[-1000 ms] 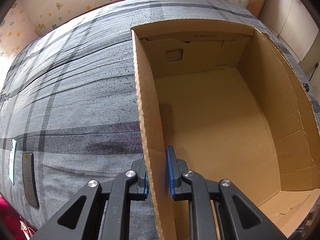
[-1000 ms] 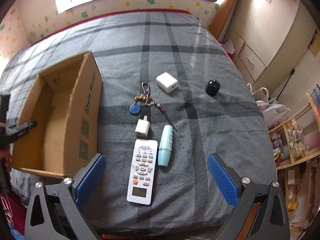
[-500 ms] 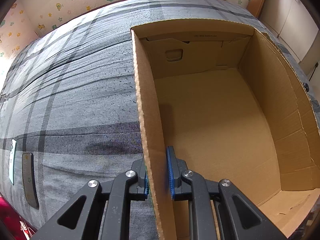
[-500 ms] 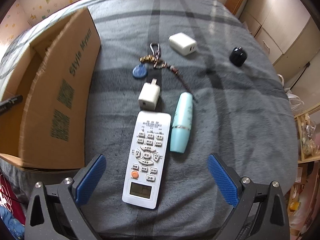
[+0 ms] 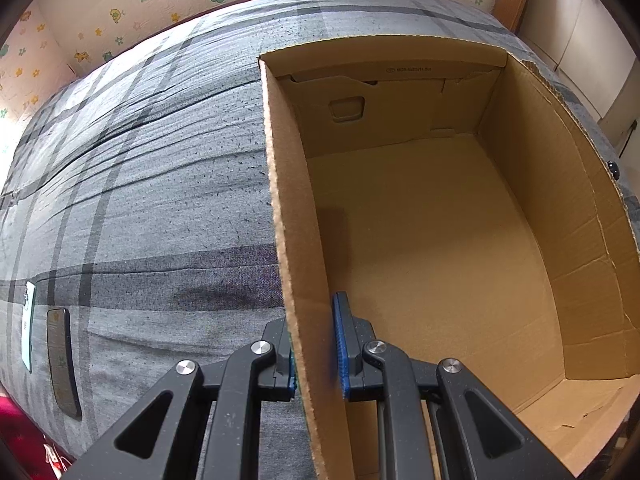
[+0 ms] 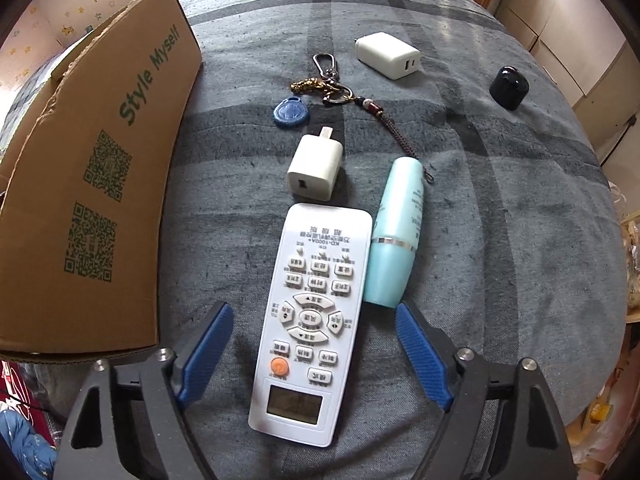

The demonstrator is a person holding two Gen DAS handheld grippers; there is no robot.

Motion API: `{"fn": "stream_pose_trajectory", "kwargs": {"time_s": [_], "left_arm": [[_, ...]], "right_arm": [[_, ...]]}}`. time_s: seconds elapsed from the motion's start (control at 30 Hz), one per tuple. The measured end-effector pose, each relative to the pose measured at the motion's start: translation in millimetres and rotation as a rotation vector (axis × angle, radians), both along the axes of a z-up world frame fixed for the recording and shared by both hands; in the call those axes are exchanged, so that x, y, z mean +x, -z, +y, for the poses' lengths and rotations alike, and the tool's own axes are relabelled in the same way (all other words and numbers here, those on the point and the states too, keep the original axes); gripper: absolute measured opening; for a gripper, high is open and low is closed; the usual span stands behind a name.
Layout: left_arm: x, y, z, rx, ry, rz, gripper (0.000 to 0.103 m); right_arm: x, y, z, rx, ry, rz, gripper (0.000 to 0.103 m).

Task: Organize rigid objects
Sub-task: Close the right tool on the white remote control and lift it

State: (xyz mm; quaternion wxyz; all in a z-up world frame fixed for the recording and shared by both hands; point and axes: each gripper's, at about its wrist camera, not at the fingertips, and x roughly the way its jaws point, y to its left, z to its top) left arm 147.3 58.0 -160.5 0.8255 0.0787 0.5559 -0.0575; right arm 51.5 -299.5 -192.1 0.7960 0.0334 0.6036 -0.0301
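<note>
My left gripper (image 5: 316, 344) is shut on the near left wall of the open cardboard box (image 5: 296, 240), one pad outside and one inside. The box floor shows nothing lying on it. In the right wrist view the same box (image 6: 92, 208) stands at the left. My right gripper (image 6: 314, 354) hangs low over a white remote control (image 6: 312, 320); its jaws are closing with the remote between them, pads apart from it. Beside the remote lies a turquoise tube (image 6: 396, 236). Beyond are a small white charger (image 6: 316, 168), a blue key fob (image 6: 291, 111) on a keychain, a larger white charger (image 6: 388, 56) and a black cap (image 6: 509, 87).
Everything lies on a bed with a grey plaid cover (image 6: 500, 220). A dark phone (image 5: 62, 364) and a pale phone (image 5: 27, 328) lie near the bed's left edge in the left wrist view. Cupboards (image 6: 580, 40) stand past the bed's right side.
My right gripper has dropped toward the remote, which now looks much larger, and its blue pads have drawn closer together. The left gripper and the box have not moved.
</note>
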Motion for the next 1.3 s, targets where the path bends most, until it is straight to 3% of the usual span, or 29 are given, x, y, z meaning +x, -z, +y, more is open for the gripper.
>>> {"fn": "stream_pose_trajectory", "kwargs": {"time_s": [0.17,0.2,0.37,0.57,1.3], "left_arm": [[1,0,2,-0.007,-0.002,0.002,0.016],[1,0,2,-0.007,-0.002,0.002,0.016],[1,0,2,-0.007,-0.001,0.002,0.016],[0,1,2,-0.004,-0.001,0.002,0.016],[1,0,0,0.003,0.001,0.005,0.016]], "right_arm": [[8,9,-2,0.037,0.049,0.023,0.061],[9,10,-1,0.06,0.043,0.034,0.048],[10,10,11,0.006,-0.015,0.028,0.047],[10,8,10,0.036,0.005,0.032,0.047],[4,-62,10,0.042,-0.041,-0.033,0.047]]}}
